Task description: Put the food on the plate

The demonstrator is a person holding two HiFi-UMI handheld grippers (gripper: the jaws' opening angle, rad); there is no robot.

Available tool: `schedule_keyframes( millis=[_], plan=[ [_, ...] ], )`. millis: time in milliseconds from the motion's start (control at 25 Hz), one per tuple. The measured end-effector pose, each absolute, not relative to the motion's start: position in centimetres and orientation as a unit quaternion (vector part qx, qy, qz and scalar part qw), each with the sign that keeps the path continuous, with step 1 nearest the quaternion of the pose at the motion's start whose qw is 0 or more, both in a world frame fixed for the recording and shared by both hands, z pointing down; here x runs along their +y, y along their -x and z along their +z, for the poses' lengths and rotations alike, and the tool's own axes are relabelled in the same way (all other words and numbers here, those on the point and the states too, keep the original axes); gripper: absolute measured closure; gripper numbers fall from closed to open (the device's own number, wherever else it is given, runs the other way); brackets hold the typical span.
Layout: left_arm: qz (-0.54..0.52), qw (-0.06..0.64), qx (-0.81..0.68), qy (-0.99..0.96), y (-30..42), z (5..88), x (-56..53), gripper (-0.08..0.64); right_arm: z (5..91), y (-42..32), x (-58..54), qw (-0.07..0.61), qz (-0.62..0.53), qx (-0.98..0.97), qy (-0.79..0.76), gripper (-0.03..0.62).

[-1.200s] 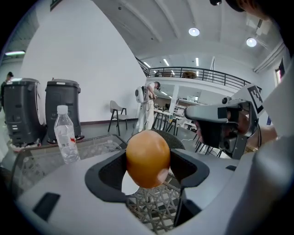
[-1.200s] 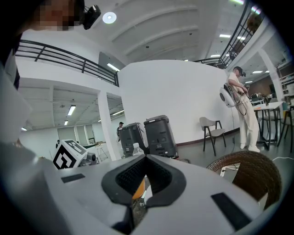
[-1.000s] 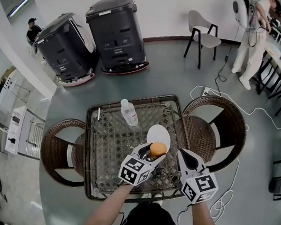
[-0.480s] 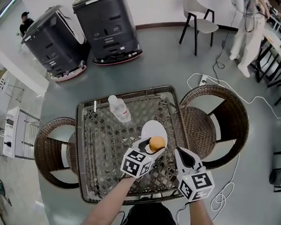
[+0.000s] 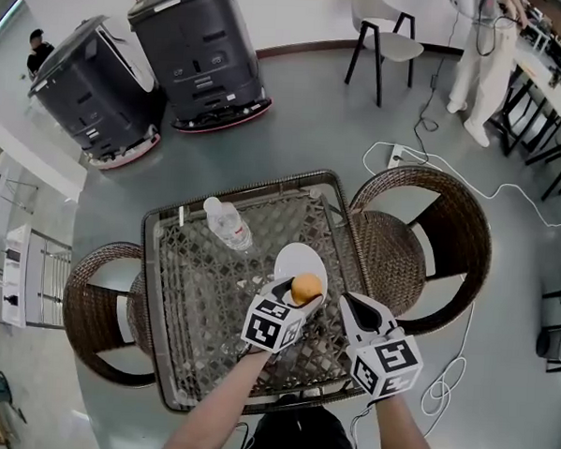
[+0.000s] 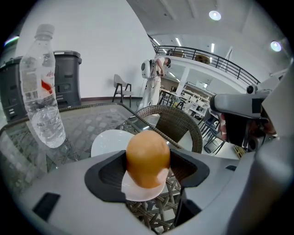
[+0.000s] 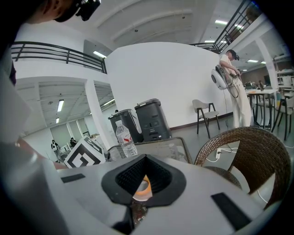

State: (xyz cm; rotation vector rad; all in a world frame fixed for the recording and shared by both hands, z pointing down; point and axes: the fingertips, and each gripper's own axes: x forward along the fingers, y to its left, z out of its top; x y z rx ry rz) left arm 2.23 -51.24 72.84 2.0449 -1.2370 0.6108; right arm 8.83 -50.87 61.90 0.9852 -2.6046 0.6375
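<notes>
A round orange-brown piece of food [image 5: 306, 289] is pinched between the jaws of my left gripper [image 5: 300, 295], just above the near rim of the white plate [image 5: 295, 260]. In the left gripper view the food [image 6: 148, 158] fills the gap of the left gripper [image 6: 148, 170], and the plate [image 6: 108, 142] lies just beyond and under it. My right gripper [image 5: 354, 310] hovers to the right of the plate, jaws together with nothing in them. Through the small notch of the right gripper [image 7: 143, 179] I see a sliver of the orange food.
A clear water bottle [image 5: 226, 224] stands on the glass-topped wicker table [image 5: 202, 290], left of the plate. Wicker chairs flank the table at the right [image 5: 439, 237] and left [image 5: 98, 303]. Two dark bins [image 5: 196, 45] and a standing person [image 5: 486, 51] are farther off.
The head camera has shifted, so the table sits a little more to the left. The left gripper still holds the food at the plate's near rim; the right gripper stays beside it.
</notes>
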Motion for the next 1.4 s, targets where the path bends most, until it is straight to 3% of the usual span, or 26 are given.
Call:
schedule_keyframes(
  millis=[960, 1320, 1400],
  plan=[
    [0.235, 0.347, -0.499, -0.758, -0.4, 73.2, -50.2, 0.229, 59.8, -9.8, -50.1, 0.136, 0.218, -0.893, -0.369, 0.588],
    [0.181, 0.29, -0.504, -0.793, -0.6, 64.4, -47.0, 0.232, 55.7, -9.5, -48.5, 0.119, 0.201, -0.9, -0.369, 0.588],
    [0.162, 0.267, -0.512, -0.8, -0.7, 61.6, -46.1, 0.274, 54.4, -8.9, -48.1, 0.113, 0.192, -0.905, -0.363, 0.588]
  ],
)
